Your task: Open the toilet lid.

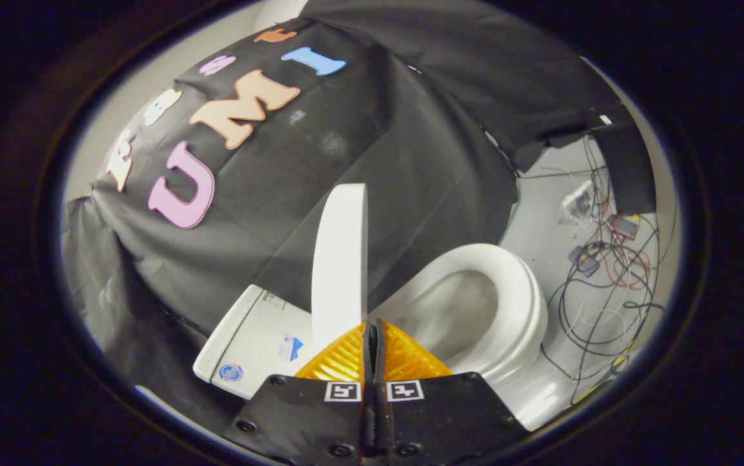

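The gripper (372,327) has its two fingers pressed flat together with nothing between them, the tips touching or nearly touching the lower edge of the toilet lid (340,259). The lid stands raised, seen edge-on and close to upright, with the tank (252,340) to one side of it and the open seat (507,291) and bowl to the other. To my eye the lift is nearly done, yet the lid does not look settled back against the tank. The risk lies there: with the fingers closed on themselves they only push the lid, they do not hold it, so if they slip off that narrow edge or draw back too soon, the lid could tip forward and drop onto the seat. Pushing too hard the other way could knock it against the tank. Farther out, a tangle of cables (605,285) lies on the floor beside the bowl, well apart from the fingers, and would matter only to someone stepping round that side.
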Motion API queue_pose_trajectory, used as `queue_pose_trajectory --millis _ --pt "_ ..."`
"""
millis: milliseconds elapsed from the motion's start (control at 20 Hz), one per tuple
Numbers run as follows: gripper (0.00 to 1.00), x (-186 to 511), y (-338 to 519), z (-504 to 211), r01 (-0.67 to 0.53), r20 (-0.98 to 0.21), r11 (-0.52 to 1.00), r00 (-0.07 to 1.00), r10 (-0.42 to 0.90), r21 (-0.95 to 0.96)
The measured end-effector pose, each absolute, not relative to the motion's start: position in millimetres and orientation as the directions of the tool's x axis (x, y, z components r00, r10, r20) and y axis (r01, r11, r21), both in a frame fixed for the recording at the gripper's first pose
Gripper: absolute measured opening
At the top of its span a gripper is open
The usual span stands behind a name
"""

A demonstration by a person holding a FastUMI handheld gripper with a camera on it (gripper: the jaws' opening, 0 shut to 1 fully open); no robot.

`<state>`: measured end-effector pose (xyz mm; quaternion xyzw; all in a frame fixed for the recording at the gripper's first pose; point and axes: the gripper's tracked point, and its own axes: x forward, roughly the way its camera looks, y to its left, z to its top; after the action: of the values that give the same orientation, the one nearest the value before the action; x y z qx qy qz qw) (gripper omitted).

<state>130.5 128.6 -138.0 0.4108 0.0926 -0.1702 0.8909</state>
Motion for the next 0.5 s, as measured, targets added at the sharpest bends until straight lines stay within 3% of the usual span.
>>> queue_pose_trajectory --millis 500 --pt "0.0 145.6 149.4 -108.4 0.358 -0.316 0.712 0.928 -0.198 0.604"
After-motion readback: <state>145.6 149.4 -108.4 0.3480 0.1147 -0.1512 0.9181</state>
